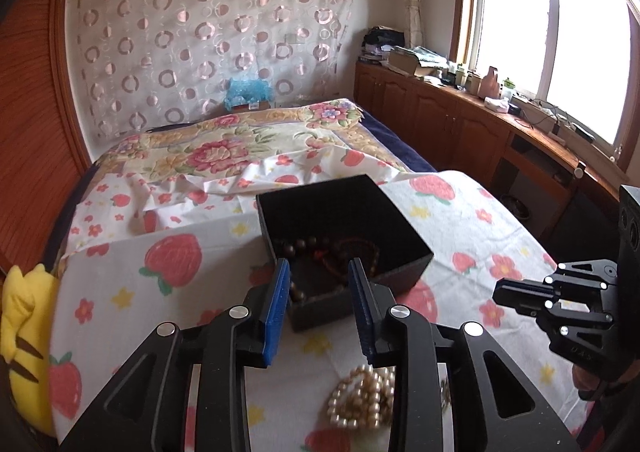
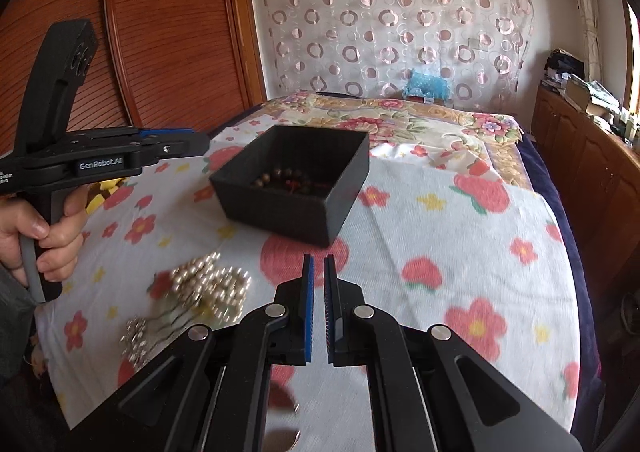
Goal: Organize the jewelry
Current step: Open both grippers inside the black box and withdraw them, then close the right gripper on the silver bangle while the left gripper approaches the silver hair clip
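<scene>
On a bed spread with a strawberry-print sheet [image 2: 420, 220], jewelry waits beside an open box. At far left in the left wrist view, a yellow plush toy [image 1: 24, 336] lies at the sheet's edge, below a ribbed wooden panel [image 1: 36, 156]. In the right wrist view, a hand [image 2: 38, 236] at the left edge grips the handle of the left gripper [image 2: 176, 138], held level above the sheet, its tip short of the black box [image 2: 296, 212]; seen from its own camera, the left gripper [image 1: 318, 272] has its blue-padded jaws spread wide and holding nothing, the tips framing the box's near corner. Below them, near the sheet's front edge, lies a coiled pearl necklace [image 2: 212, 284], with a small sparkly silver piece [image 2: 134, 338] just beside it, both blurred. Past the necklace, toward the middle of the bed, the black box [image 1: 344, 228] sits with dark wooden beads [image 1: 316, 248] and a reddish strand heaped on its floor. To its right, the right gripper [image 2: 318, 268] hovers over bare sheet in front of the box, its jaws drawn nearly together with a narrow gap and nothing between them. Farther right, wooden cabinets [image 1: 460, 124] topped with clutter run beneath a bright window [image 1: 560, 32], and a circle-patterned curtain [image 2: 392, 12] hangs behind the bed.
</scene>
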`<state>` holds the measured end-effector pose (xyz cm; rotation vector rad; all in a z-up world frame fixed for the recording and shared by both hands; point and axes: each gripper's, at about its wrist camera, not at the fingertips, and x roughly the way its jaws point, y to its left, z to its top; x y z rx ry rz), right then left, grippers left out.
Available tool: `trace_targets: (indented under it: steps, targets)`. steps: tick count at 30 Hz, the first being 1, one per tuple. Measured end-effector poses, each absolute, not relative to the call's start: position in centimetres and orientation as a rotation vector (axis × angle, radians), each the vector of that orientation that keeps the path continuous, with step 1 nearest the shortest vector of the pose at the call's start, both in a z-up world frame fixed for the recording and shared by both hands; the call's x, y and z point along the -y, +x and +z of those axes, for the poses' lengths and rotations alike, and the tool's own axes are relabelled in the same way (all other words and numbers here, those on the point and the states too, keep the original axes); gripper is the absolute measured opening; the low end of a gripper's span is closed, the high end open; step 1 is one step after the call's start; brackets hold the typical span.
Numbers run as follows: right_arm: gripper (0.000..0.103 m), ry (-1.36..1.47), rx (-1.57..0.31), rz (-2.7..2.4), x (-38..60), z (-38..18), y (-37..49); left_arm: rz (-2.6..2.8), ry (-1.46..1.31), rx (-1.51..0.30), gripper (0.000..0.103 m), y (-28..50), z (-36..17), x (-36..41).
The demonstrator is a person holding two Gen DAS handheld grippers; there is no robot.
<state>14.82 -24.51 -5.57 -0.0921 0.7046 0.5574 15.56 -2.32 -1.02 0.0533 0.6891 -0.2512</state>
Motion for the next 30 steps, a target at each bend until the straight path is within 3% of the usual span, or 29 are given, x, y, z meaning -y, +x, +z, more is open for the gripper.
trace_targets:
  steps: [4,6,11,14,21,24,30]
  targets:
    - [0.01,-0.129,-0.714,0.53,24.6,-6.5,12.5,-0.251,0.055,-0.687,0.035,13.0,-1.6,1.8]
    - [0.024,-0.138,-0.717,0.52,24.8,-6.8,11.7,-0.254,0.051,-0.688,0.037,11.8,-2.0,1.5]
    - [0.028,-0.141,-0.734,0.51,25.2,-7.7,9.9,-0.264,0.029,-0.7,0.039,9.5,-3.0,1.0]
    - [0.045,-0.147,-0.741,0.506,25.0,-8.1,9.0,-0.26,0.026,-0.706,0.041,8.4,-3.4,1.0]
    - [0.066,-0.156,-0.771,0.516,24.4,-9.4,7.3,-0.252,0.043,-0.699,0.052,6.0,-4.2,1.4]
    - [0.072,-0.163,-0.781,0.521,24.0,-9.6,7.0,-0.25,0.053,-0.7,0.057,5.3,-4.5,1.7]
    - [0.072,-0.189,-0.796,0.52,23.4,-10.1,6.9,-0.259,0.055,-0.723,0.059,4.3,-5.5,2.1]
